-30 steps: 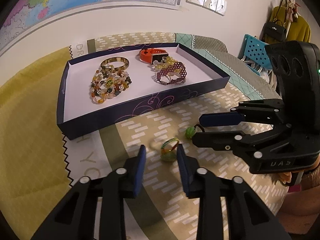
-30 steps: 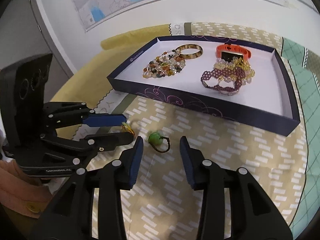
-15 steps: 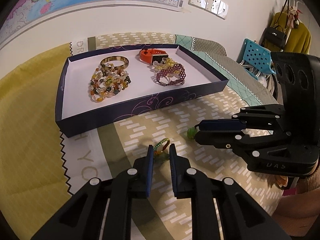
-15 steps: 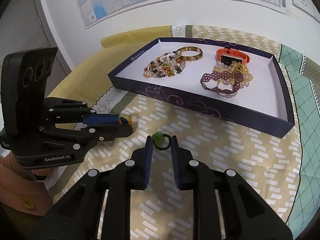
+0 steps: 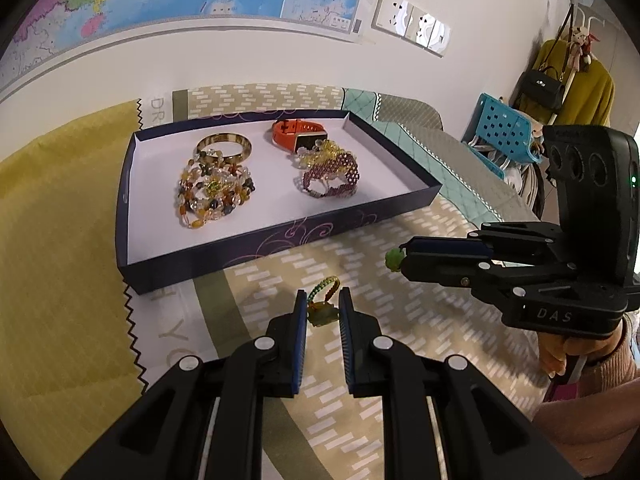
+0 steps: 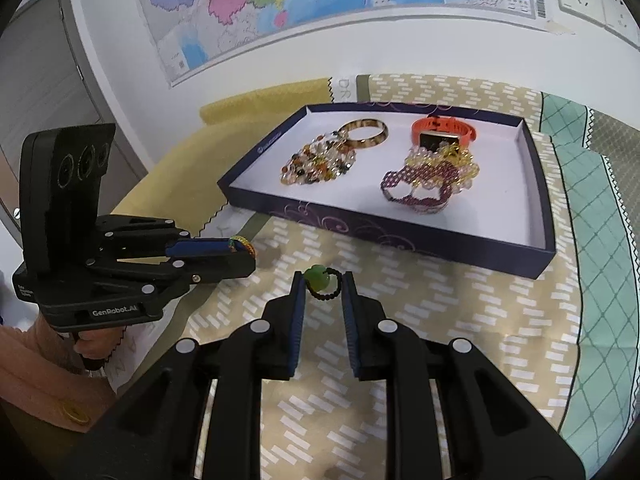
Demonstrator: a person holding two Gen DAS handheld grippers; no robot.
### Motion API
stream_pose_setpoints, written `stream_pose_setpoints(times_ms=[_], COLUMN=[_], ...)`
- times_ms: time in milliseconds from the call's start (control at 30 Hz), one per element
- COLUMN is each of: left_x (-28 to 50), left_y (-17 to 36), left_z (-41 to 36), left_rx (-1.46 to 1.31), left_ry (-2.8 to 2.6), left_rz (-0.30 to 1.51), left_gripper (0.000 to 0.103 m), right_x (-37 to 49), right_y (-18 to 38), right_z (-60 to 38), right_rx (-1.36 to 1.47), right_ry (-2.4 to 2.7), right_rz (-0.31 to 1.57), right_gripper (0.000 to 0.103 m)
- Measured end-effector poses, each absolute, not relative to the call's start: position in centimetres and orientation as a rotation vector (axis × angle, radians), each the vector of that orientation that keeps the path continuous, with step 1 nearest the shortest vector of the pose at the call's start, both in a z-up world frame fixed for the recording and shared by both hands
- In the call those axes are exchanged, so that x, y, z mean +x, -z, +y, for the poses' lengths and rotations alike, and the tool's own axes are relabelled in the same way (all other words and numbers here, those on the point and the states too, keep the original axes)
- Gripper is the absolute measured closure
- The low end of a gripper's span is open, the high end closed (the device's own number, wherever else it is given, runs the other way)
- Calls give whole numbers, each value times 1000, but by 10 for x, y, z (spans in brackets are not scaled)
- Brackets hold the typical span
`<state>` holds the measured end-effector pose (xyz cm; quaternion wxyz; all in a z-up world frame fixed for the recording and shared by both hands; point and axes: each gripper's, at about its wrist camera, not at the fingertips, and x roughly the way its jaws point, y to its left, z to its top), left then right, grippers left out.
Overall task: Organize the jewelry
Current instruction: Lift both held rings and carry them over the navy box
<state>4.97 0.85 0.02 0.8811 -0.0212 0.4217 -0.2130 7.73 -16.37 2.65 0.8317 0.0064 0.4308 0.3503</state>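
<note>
My left gripper (image 5: 323, 307) is shut on a small woven green-and-yellow bracelet (image 5: 323, 294) with a pale green charm, held above the cloth. My right gripper (image 6: 322, 286) is shut on a black cord ring with a green bead (image 6: 318, 275), also lifted. Each gripper shows in the other's view: the right (image 5: 404, 257) with the green bead (image 5: 393, 260) at its tip, the left (image 6: 246, 248) with the woven bracelet (image 6: 241, 243) at its tip. The dark blue tray (image 5: 256, 249) lies ahead of both, holding other jewelry.
In the tray lie a gold bangle (image 5: 224, 147), a mixed-stone bead bracelet (image 5: 212, 194), an orange watch (image 5: 298, 130) and a purple beaded bracelet (image 5: 330, 178). Patterned cloths (image 6: 440, 320) cover the table. A wall with a map stands behind; a blue chair (image 5: 504, 136) is at the right.
Both grippers closed on their pieces on the cloth and have lifted them slightly. The tray contents are unchanged.
</note>
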Motion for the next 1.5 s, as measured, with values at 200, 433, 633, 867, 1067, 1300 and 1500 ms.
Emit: stream_pose_setpoints(times_ms=[200, 433, 633, 867, 1067, 1300, 1500], left_x=[50, 53, 57, 62, 67, 70, 75], left_y=[-4, -10, -17, -25, -29, -32, -33], left_z=[7, 9, 13, 16, 18, 17, 18], left_rx=[-40, -37, -35, -32, -30, -33, -31], left_ry=[445, 433, 422, 407, 398, 395, 386], left_rz=[872, 857, 839, 819, 806, 795, 794], left_gripper=[89, 89, 89, 89, 89, 89, 89], right_x=[79, 83, 89, 96, 101, 106, 109], right_y=[-32, -40, -44, -51, -55, -56, -57], right_z=[-168, -170, -173, -175, -178, -178, -177], right_rx=[22, 26, 36, 44, 49, 48, 49], right_ry=[-738, -730, -723, -718, -709, -703, -700], right_rz=[899, 878, 865, 844, 825, 820, 817], right_gripper=[84, 84, 84, 84, 84, 84, 84])
